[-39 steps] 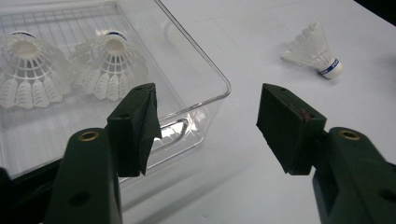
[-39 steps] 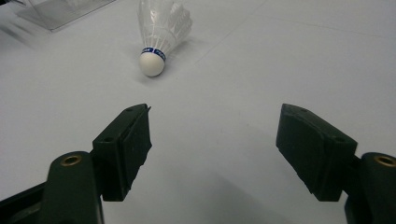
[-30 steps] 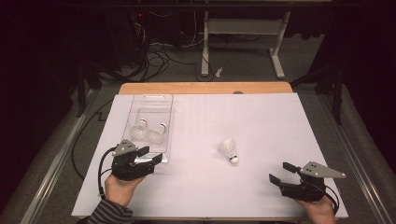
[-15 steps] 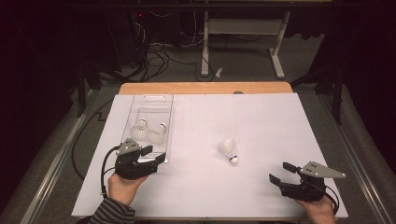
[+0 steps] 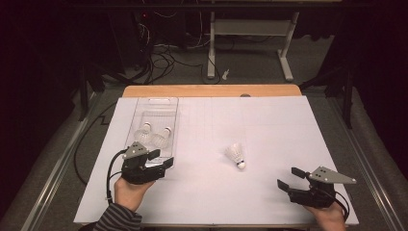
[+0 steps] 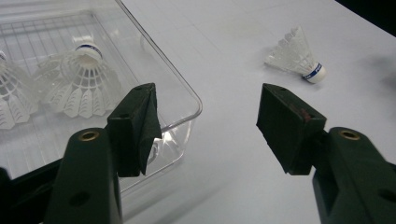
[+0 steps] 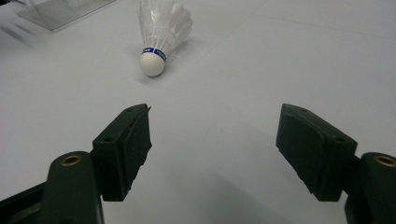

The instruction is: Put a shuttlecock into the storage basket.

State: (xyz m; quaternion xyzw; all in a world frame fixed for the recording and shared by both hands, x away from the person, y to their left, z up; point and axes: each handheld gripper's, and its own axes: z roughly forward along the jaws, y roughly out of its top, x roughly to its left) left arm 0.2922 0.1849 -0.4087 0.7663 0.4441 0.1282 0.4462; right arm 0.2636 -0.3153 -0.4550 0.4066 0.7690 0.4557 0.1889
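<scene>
A white shuttlecock (image 5: 235,155) lies on its side mid-table; it also shows as the shuttlecock (image 6: 297,55) and the shuttlecock (image 7: 162,32). A clear plastic tray (image 5: 149,107) at the left holds two more shuttlecocks (image 5: 153,137), seen up close as shuttlecocks (image 6: 79,82). My left gripper (image 5: 161,159) is open at the tray's near right corner; the left gripper (image 6: 208,128) holds nothing. My right gripper (image 5: 289,177) is open near the front right edge, and the right gripper (image 7: 212,149) has bare table between its jaws, with the lying shuttlecock ahead to its left.
White paper (image 5: 269,125) covers the table, with a wooden edge (image 5: 211,90) at the back. Beyond it stand a desk frame (image 5: 250,43) and cables (image 5: 163,57) on the dark floor.
My left gripper has drawn back a little toward the near edge, away from the tray. The right gripper and the lying shuttlecock have stayed put.
</scene>
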